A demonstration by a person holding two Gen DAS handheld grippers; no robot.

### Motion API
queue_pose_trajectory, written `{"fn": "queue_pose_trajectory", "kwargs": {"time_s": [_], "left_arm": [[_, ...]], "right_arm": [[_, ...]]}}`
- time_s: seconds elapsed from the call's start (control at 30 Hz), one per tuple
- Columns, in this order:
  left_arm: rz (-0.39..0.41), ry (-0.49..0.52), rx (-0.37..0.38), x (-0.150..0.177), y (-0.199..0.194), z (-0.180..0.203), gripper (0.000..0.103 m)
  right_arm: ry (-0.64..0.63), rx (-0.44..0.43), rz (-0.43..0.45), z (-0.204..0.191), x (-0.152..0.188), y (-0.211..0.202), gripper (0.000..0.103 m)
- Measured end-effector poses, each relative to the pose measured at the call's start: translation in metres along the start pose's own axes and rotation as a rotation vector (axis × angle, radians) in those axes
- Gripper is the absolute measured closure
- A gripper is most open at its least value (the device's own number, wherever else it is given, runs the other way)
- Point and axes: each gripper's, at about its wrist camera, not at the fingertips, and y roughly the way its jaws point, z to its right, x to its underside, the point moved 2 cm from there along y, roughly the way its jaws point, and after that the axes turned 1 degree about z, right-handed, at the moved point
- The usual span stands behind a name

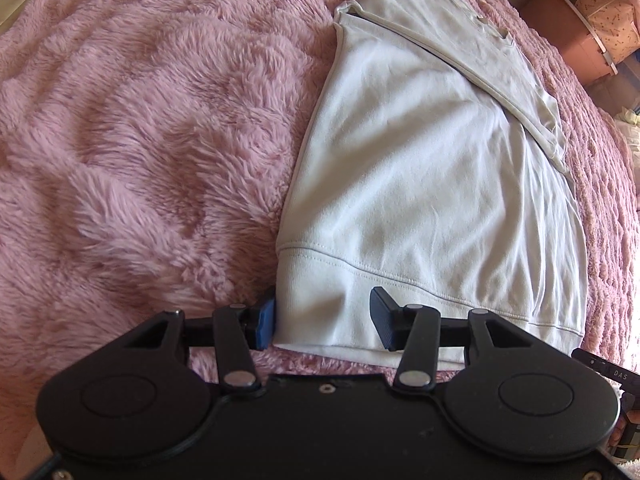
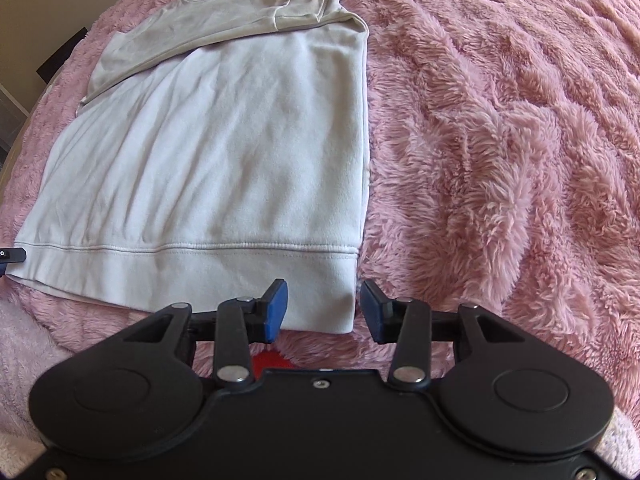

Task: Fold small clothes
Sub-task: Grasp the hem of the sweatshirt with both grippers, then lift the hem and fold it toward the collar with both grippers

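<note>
A white sweatshirt (image 1: pixel 420 184) lies flat on a fluffy pink blanket (image 1: pixel 140 140) that covers the bed, its sleeves folded across the chest near the collar. The left gripper (image 1: pixel 324 318) sits at the hem's left corner with its jaws spread wide; the corner of the ribbed hem lies between them, and the pads do not pinch it. The right gripper (image 2: pixel 324 310) sits at the hem's right corner, jaws moderately apart, the corner between them and likewise not clamped. In the right wrist view a small red patch (image 2: pixel 270 360) shows just below the jaws, too hidden to identify. Beyond the blanket's far edge, the left wrist view shows patterned boxes (image 1: pixel 608 20) well apart from the garment. Nothing lies on the sweatshirt itself.
</note>
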Motion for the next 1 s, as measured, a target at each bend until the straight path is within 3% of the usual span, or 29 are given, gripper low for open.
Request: {"fn": "queue_pose_trajectory", "kwargs": {"time_s": [0.17,0.23,0.27,0.33,0.37,0.4,0.6,0.77,0.83,1.0], "left_arm": [[-0.026,-0.019,0.038,-0.003,0.009,-0.003,0.053],[-0.030,-0.017,0.044,-0.004,0.010,-0.003,0.057],[-0.025,-0.008,0.039,-0.004,0.011,-0.002,0.060],[-0.010,0.028,0.034,-0.004,0.009,0.003,0.070],[-0.005,0.040,0.033,-0.004,0.008,0.004,0.087],[0.000,0.040,0.038,-0.004,0.008,0.005,0.094],[0.014,-0.026,0.139,-0.007,-0.004,-0.006,0.097],[0.054,-0.013,0.198,-0.018,-0.022,0.004,0.099],[0.085,0.002,0.259,-0.030,-0.033,0.017,0.099],[0.164,0.055,0.327,-0.074,-0.050,0.046,0.099]], "right_arm": [[0.043,-0.021,-0.054,0.003,-0.003,0.012,0.060],[0.056,-0.032,-0.060,0.004,-0.004,0.014,0.067],[0.066,-0.042,-0.052,0.005,-0.004,0.014,0.076],[0.083,-0.062,-0.040,0.007,-0.004,0.012,0.083],[0.095,-0.071,-0.031,0.009,-0.004,0.009,0.087],[0.107,-0.080,-0.023,0.011,-0.004,0.007,0.089],[0.222,-0.208,0.046,0.019,-0.008,-0.013,0.094],[0.263,-0.296,0.112,0.012,-0.024,-0.025,0.095],[0.241,-0.304,0.147,0.004,-0.035,-0.030,0.096],[0.226,-0.355,0.252,-0.008,-0.077,-0.042,0.097]]}}
